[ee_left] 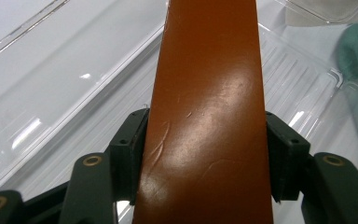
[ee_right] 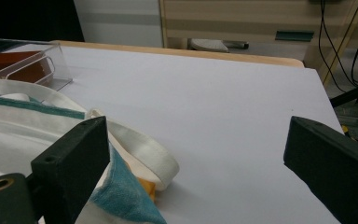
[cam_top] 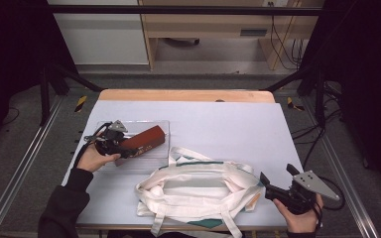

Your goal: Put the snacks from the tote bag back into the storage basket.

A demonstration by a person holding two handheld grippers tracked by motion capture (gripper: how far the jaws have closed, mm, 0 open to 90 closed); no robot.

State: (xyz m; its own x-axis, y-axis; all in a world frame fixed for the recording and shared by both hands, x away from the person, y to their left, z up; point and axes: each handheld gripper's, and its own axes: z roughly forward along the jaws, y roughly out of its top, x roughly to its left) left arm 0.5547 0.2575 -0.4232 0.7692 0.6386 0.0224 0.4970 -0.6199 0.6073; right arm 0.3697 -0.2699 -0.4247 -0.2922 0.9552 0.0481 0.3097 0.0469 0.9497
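Lying lengthwise between the left gripper's (cam_top: 124, 148) clamped jaws, brown case (cam_top: 145, 140) over clear tray (cam_top: 129, 163); right gripper (cam_top: 273, 191), jaws apart, beside cloth bag (cam_top: 193, 191).

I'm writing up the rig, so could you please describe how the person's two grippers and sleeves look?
Both are black handheld units. The left gripper and the right gripper each carry a grey three-cornered plate on top and trail a black cable. Up close, the jaws are dark blocky pads fixed with small screws, with brass-ringed holes behind them. The left forearm wears a dark sleeve.
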